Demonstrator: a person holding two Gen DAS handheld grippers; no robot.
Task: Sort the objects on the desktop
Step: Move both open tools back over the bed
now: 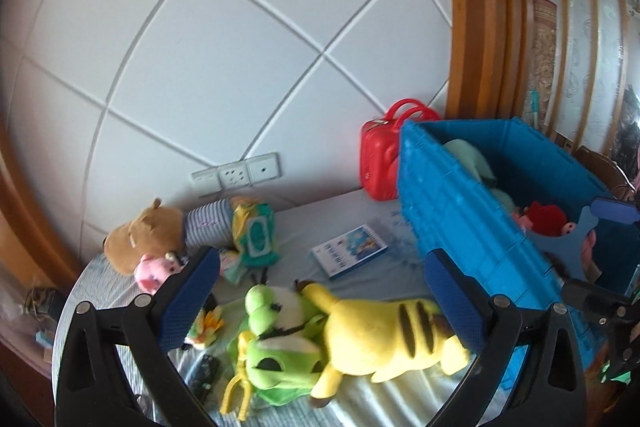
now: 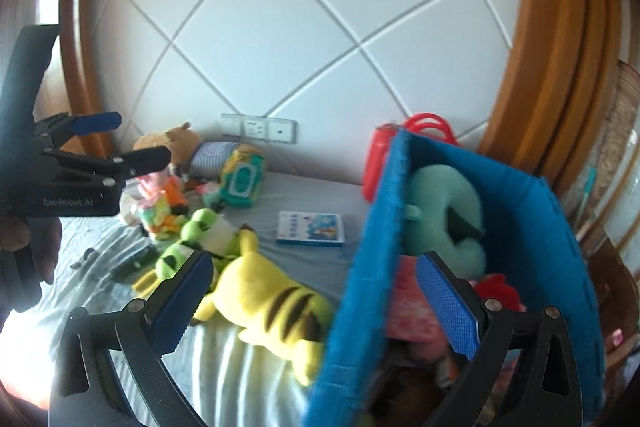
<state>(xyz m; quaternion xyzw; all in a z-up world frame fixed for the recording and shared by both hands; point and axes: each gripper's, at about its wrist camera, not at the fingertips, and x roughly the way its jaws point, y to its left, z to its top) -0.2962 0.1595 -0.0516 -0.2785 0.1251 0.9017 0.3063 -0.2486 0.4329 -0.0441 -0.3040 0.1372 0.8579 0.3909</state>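
Note:
A yellow plush [image 1: 380,335] [image 2: 264,299] lies on the cloth-covered table beside a green frog plush [image 1: 280,347] [image 2: 200,239]. To their right stands a blue crate [image 1: 460,211] [image 2: 372,247] holding a teal plush [image 2: 436,203] and a red plush [image 1: 546,219]. My left gripper [image 1: 322,259] [image 2: 140,139] hangs open and empty above the two plushes. My right gripper [image 2: 314,259] is open and empty too, straddling the crate's near wall, with one finger over the yellow plush and the other inside the crate.
A booklet [image 1: 350,255] lies mid-table. A brown bear plush [image 1: 148,231], a green wipes pack [image 1: 256,231] and a pink pig toy [image 1: 152,271] crowd the far left. A red toy suitcase [image 1: 378,155] stands behind the crate. Wall sockets [image 1: 236,173] sit at the back.

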